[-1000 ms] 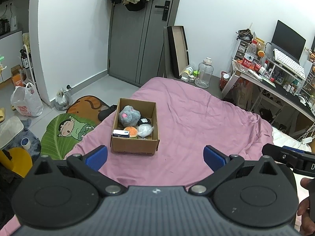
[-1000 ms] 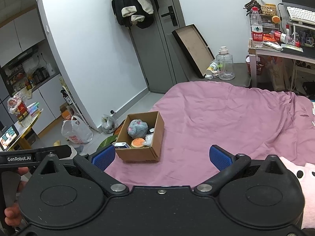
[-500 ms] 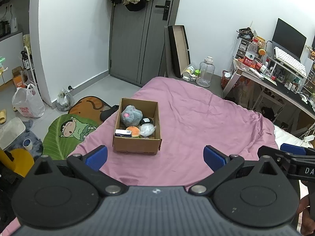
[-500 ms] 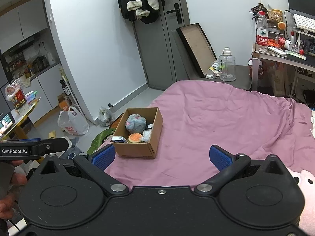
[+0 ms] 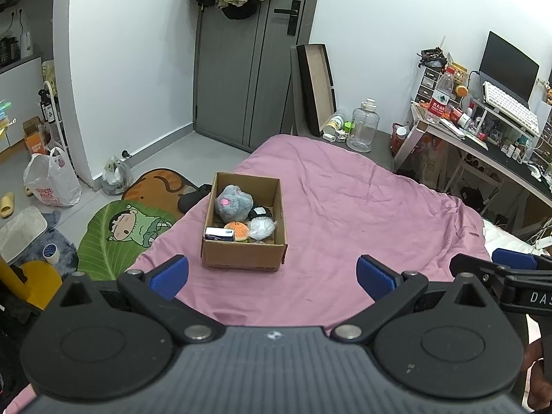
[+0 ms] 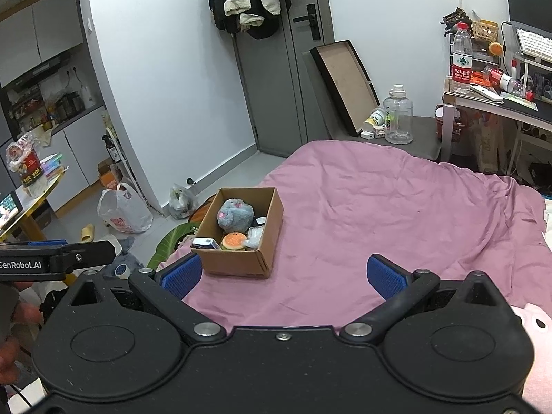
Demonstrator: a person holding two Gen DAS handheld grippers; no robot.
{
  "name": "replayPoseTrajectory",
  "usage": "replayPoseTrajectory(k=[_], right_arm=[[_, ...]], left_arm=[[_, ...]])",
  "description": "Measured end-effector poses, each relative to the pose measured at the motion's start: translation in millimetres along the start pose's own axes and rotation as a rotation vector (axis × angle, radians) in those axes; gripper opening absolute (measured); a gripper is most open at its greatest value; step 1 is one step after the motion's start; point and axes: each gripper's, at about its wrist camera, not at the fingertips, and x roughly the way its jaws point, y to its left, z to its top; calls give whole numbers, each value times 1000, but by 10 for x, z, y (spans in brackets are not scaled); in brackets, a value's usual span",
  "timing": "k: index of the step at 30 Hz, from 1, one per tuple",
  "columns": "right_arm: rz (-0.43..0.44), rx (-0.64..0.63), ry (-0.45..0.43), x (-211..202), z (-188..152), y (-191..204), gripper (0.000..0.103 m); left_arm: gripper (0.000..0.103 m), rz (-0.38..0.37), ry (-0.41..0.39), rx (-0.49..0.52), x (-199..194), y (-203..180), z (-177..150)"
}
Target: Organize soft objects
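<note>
free: bare pink bedspread (image 5: 345,214) right of cardboard box (image 5: 241,258) | obstacle: box walls; toys fill interior

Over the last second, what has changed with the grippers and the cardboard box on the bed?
Both cameras drifted slightly: the view has shifted a little, so the cardboard box sits a bit differently in frame, mostly in the right wrist view. Nothing was gripped or released. The left gripper and right gripper stay open and empty, and the grey plush and other items still sit in the box on the pink blanket.
</note>
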Motion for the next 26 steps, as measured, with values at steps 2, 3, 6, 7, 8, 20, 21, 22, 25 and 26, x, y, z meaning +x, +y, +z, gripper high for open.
replayPoseTrajectory(k=[2,3,6,7,8,20,21,22,25,26], right_arm=[[-4,6,2,7,7,-14,103],[-5,9,3,15,7,-17,103],[-12,10,5,32,3,-19,103],[-13,8,6,38,2,-19,103],[-14,7,6,42,2,-19,103],[-25,8,35,213,-21,-73,103],[-25,9,39,234,-26,-73,103],[-24,8,45,263,-30,-76,103],[-19,4,63,348,-50,-79,103],[-16,2,68,381,-52,-76,103]], left_arm=[[103,1,4,6,3,-6,-2],[103,0,4,8,7,-12,3],[103,-3,8,11,13,-22,15],[103,-3,9,12,18,-24,15],[103,-2,11,12,22,-25,14],[103,3,9,13,132,-23,-10],[103,5,12,13,152,-18,-12],[103,5,14,12,178,-19,-13],[103,5,16,6,261,7,-13],[103,5,23,10,304,14,-7]])
